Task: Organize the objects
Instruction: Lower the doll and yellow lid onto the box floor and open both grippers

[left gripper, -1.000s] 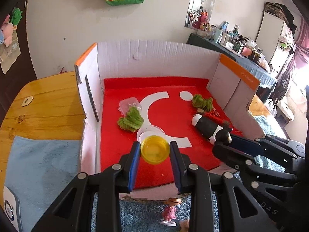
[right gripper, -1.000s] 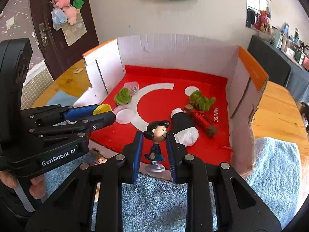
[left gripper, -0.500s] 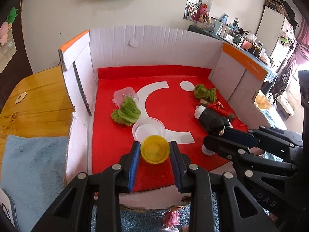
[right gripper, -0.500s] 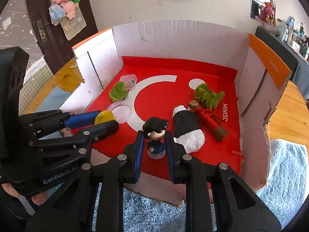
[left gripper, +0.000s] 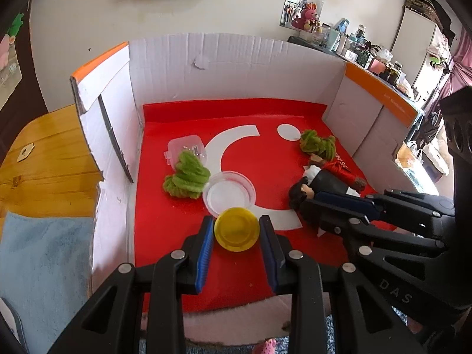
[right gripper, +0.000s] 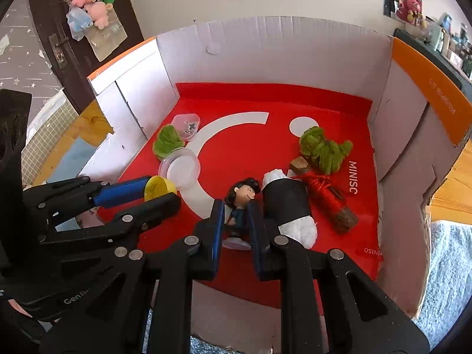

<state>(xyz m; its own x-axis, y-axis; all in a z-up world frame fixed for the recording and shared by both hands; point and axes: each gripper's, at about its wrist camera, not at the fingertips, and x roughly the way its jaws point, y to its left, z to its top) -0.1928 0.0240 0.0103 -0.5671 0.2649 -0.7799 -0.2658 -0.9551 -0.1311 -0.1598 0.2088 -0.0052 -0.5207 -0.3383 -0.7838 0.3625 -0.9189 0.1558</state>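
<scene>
Both grippers have advanced over the cardboard box (right gripper: 295, 38), angled downward. The right gripper (right gripper: 235, 221) clamps a glossy figurine (right gripper: 240, 203); the left gripper (left gripper: 237, 236) pinches a round yellow cup (left gripper: 237, 229) above the red floor.

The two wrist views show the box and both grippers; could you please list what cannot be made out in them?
- Figurine base, right wrist view: partly covered by the right gripper fingers, so contact with the red box floor is unclear.
- Yellow cup underside, left wrist view: hidden by the cup itself, between the left gripper fingers.
- Contents of the clear case: too small to identify.
- Pink toy: cut off by the bottom edge.
</scene>
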